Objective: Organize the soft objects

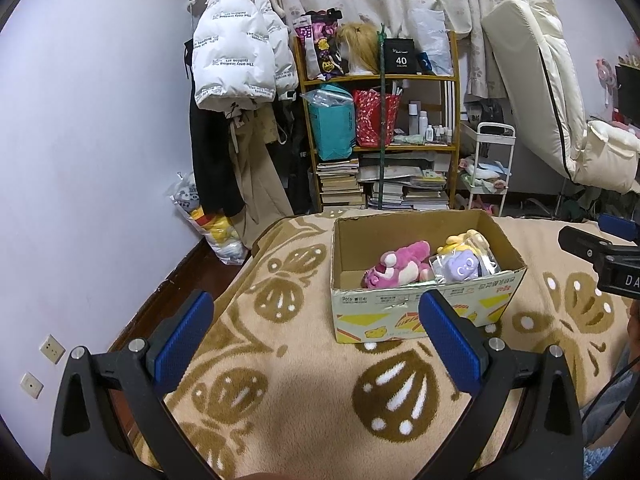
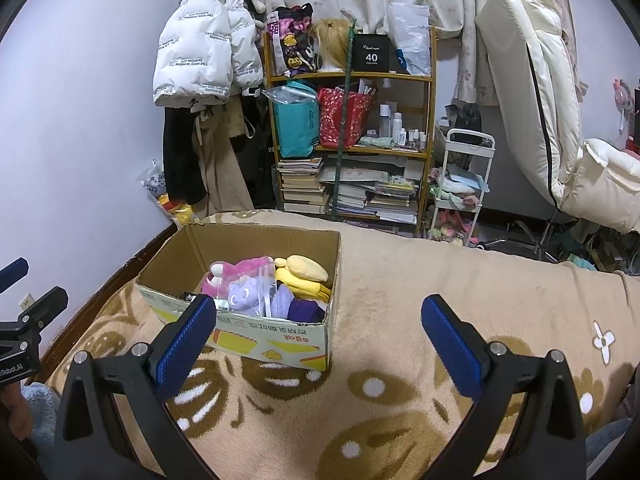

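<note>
Soft toys sat in the open brown cardboard box with yellow print [image 2: 256,332], which stood on the beige blanket with brown flower pattern [image 1: 280,392], toward its far edge.

Contents: pink-and-white plush bear [image 1: 400,266] on the left side of the box, yellow plush toy [image 2: 304,274] at the far right corner, lilac plush in a clear plastic bag [image 2: 250,298] against the near wall, and dark purple fabric [image 2: 306,311] at the near right corner.

Handling, my read: all light and compressible, nothing fragile. The bagged one likely slippery; pinch through the bag into the plush body, not the loose film. The bear best grabbed at its torso.

Left gripper [image 1: 316,340]: fingers wide apart, empty, touching nothing, hovering over the blanket just short of the box's near wall.

Right gripper [image 2: 318,344]: same, spread wide, empty, off the box's near right corner.
</note>
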A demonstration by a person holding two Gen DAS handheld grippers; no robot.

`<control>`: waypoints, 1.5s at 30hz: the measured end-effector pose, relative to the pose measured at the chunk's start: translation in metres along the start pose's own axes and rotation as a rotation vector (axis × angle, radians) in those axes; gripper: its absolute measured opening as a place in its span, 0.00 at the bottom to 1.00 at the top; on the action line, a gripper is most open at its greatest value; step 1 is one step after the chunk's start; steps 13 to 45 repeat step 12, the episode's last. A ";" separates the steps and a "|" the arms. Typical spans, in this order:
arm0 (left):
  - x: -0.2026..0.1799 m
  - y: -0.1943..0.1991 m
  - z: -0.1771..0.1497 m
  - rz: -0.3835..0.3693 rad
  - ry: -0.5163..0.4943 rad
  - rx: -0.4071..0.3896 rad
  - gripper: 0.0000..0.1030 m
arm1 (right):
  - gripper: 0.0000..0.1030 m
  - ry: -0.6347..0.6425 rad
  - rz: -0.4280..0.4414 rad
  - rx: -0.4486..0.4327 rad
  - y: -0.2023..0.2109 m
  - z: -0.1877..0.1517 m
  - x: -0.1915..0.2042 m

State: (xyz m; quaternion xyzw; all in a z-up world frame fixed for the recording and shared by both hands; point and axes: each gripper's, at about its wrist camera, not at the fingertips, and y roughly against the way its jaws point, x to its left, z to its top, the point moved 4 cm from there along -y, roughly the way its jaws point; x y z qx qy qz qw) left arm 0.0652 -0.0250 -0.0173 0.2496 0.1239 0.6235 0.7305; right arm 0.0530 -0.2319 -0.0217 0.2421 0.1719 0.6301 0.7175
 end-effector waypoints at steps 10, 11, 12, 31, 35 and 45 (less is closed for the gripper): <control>0.000 0.001 0.001 0.001 -0.004 0.000 0.98 | 1.00 -0.002 -0.001 0.003 -0.001 -0.002 0.000; 0.000 0.001 0.001 0.000 -0.004 0.001 0.98 | 1.00 -0.002 0.000 0.004 -0.002 -0.003 0.000; -0.001 0.001 0.001 -0.001 -0.003 0.001 0.98 | 1.00 -0.001 0.001 0.005 -0.002 -0.003 0.000; -0.001 0.001 0.001 -0.001 -0.003 0.001 0.98 | 1.00 -0.001 0.001 0.005 -0.002 -0.003 0.000; -0.001 0.001 0.001 -0.001 -0.003 0.001 0.98 | 1.00 -0.001 0.001 0.005 -0.002 -0.003 0.000; -0.001 0.001 0.001 -0.001 -0.003 0.001 0.98 | 1.00 -0.001 0.001 0.005 -0.002 -0.003 0.000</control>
